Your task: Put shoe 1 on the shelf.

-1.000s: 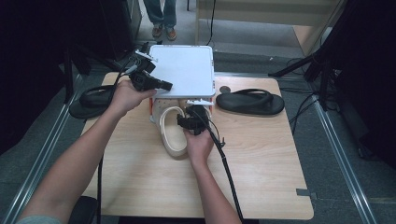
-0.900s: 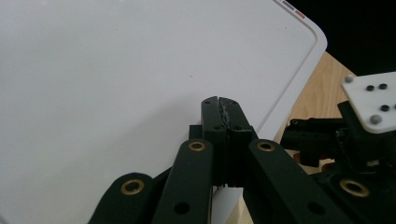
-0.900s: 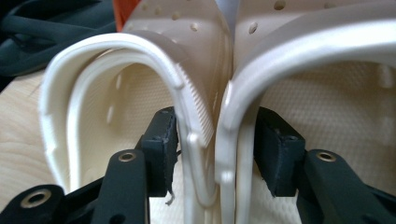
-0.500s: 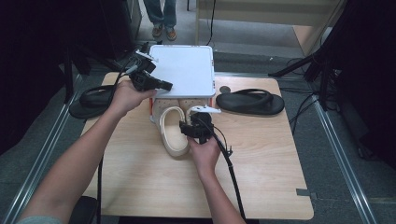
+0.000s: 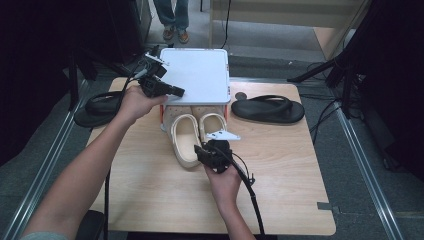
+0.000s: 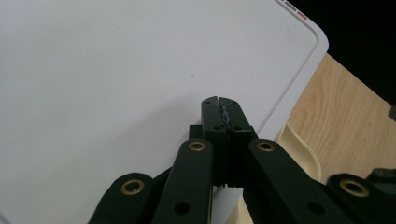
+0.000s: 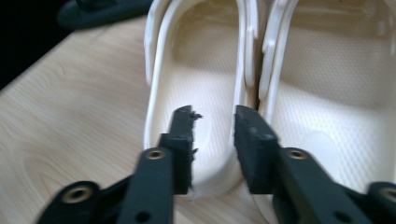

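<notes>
Two cream clogs lie side by side, the left clog (image 5: 184,141) (image 7: 196,93) and the right clog (image 5: 214,124) (image 7: 327,107), toes under a raised white lid (image 5: 197,72) (image 6: 116,70). My left gripper (image 5: 179,91) (image 6: 219,103) is shut on the lid's near left edge and holds it tilted up. My right gripper (image 5: 201,151) (image 7: 212,122) is open at the heel end of the left clog. One jaw hangs over the clog's footbed, the other over the wall where the two clogs meet. Nothing is clamped between them.
A black flip-flop (image 5: 267,109) lies at the table's right back, another black flip-flop (image 5: 97,107) at the left edge. The lid covers an orange-edged box (image 5: 161,116). A person's feet (image 5: 175,32) stand beyond the table. Bare wood (image 5: 280,180) spreads toward the near edge.
My right gripper has drawn back toward the near edge, from over the clogs to the left clog's heel, and the right clog now shows. The left gripper and lid have stayed put.
</notes>
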A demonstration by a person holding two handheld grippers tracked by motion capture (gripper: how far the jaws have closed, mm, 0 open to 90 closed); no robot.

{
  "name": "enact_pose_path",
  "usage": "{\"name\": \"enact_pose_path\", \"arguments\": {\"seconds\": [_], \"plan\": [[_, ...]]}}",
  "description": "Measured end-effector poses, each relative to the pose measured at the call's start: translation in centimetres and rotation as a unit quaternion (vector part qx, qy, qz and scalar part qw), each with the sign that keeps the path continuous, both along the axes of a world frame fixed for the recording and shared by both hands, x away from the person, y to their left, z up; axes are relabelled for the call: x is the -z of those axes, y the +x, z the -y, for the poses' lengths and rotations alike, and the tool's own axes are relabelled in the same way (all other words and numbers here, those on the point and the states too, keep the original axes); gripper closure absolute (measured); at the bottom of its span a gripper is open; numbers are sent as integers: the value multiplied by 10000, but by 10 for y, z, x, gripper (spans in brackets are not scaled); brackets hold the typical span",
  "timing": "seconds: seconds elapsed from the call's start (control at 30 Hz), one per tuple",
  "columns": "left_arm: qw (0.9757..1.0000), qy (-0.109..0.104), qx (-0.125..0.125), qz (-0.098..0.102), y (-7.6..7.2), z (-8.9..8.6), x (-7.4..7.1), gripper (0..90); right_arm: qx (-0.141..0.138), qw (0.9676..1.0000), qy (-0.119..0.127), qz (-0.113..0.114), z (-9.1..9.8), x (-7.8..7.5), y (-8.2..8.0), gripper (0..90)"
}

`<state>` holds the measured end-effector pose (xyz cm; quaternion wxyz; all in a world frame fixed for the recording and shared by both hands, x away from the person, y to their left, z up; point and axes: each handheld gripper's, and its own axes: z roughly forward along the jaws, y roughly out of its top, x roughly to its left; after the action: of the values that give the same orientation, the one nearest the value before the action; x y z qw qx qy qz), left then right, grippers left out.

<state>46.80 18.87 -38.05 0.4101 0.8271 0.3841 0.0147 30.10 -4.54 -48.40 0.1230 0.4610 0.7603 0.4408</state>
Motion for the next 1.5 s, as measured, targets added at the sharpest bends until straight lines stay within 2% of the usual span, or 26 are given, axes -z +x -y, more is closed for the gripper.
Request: {"name": "enact_pose_path", "arguments": {"seconds": [0.2,0.37,0.43,0.63,0.93,1.17,1.5], "plan": [[10000,16,2,24,0,0,0,900,-194,9995,193,-150,2,12,-13,818],[10000,22,10,62,0,0,0,900,-325,9990,279,-151,0,20,-23,900],[9999,33,13,97,0,0,0,900,-357,9987,339,-151,0,24,-26,900],[9999,75,18,144,-1,1,0,900,-451,9981,274,-309,0,41,-34,900],[9998,93,2,160,-1,1,0,900,-508,9977,159,-417,-4,57,-28,900],[9998,87,13,167,-1,1,0,900,-457,9981,88,-397,-8,57,-23,900],[9999,82,-22,139,-1,1,0,900,-457,9979,128,-450,-17,50,-17,900]]}}
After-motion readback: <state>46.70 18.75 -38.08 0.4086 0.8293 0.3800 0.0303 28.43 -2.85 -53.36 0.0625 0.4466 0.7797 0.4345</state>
